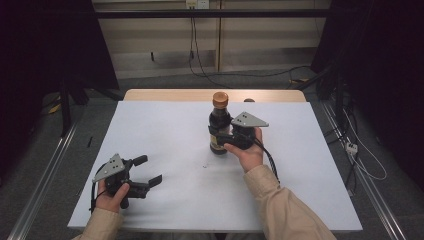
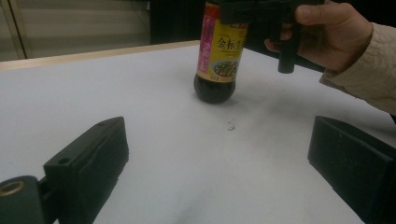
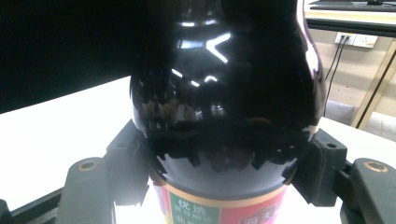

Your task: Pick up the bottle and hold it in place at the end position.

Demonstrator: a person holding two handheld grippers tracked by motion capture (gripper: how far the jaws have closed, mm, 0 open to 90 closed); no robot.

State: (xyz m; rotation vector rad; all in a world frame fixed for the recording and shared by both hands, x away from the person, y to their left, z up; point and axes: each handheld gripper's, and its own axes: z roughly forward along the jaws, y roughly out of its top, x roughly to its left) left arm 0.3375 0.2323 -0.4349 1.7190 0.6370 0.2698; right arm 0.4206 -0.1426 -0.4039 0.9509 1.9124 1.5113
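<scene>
Bottle (image 1: 219, 125) upright in right tool (image 1: 223, 137); cap cut off in both gripper views.

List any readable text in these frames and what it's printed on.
"金标生" in dark characters on the yellow label of the dark sauce bottle, cut off by the right gripper.
"优选" in white on the green patch of the back label, seen in the right gripper view; only roughly legible.
White characters on the red patch beside it: too blurred to read.
Pink strip down the yellow label's left edge: print too small to read.
</scene>
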